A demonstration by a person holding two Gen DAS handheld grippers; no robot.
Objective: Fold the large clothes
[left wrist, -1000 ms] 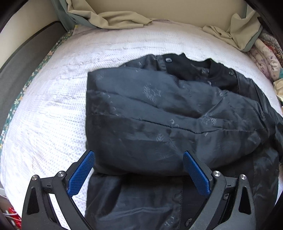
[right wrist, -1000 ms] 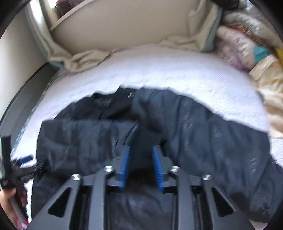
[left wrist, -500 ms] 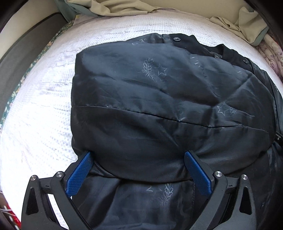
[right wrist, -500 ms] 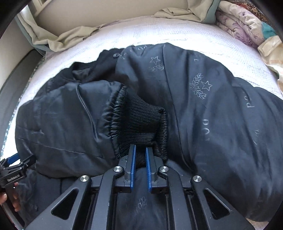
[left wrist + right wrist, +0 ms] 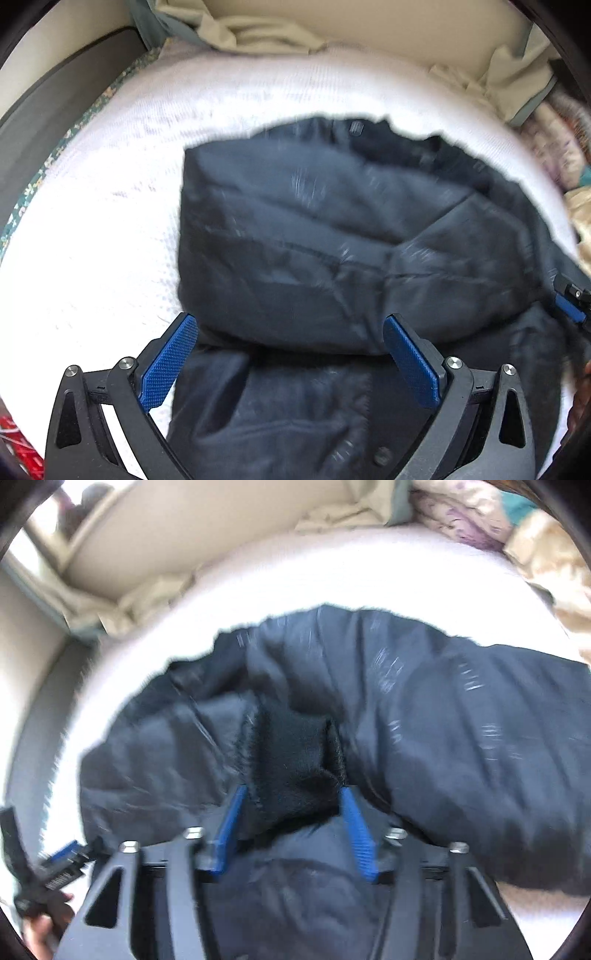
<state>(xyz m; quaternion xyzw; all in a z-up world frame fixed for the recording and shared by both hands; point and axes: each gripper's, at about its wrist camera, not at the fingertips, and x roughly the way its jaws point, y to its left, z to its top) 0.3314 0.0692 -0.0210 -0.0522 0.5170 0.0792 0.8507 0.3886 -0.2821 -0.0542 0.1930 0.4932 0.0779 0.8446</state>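
Note:
A large black jacket (image 5: pixel 314 258) lies partly folded on the white bed cover (image 5: pixel 110 221). It also fills the right wrist view (image 5: pixel 461 757). My left gripper (image 5: pixel 290 332) is open and empty, its blue pads straddling the folded sleeve's near edge. My right gripper (image 5: pixel 291 801) is open, its blue pads on either side of the black knit cuff (image 5: pixel 295 753) without clamping it. The right gripper also shows at the right edge of the left wrist view (image 5: pixel 570 302), and the left gripper shows at the lower left of the right wrist view (image 5: pixel 62 860). Both views are blurred by motion.
Beige crumpled cloth (image 5: pixel 258 33) lies along the far edge against the headboard. Folded floral and cream bedding (image 5: pixel 517 528) is piled at the far right. The dark bed frame (image 5: pixel 44 122) runs down the left side.
My right gripper has opened and let go of the knit cuff it was shut on. Both grippers have pulled back and up from the jacket, so more white cover shows.

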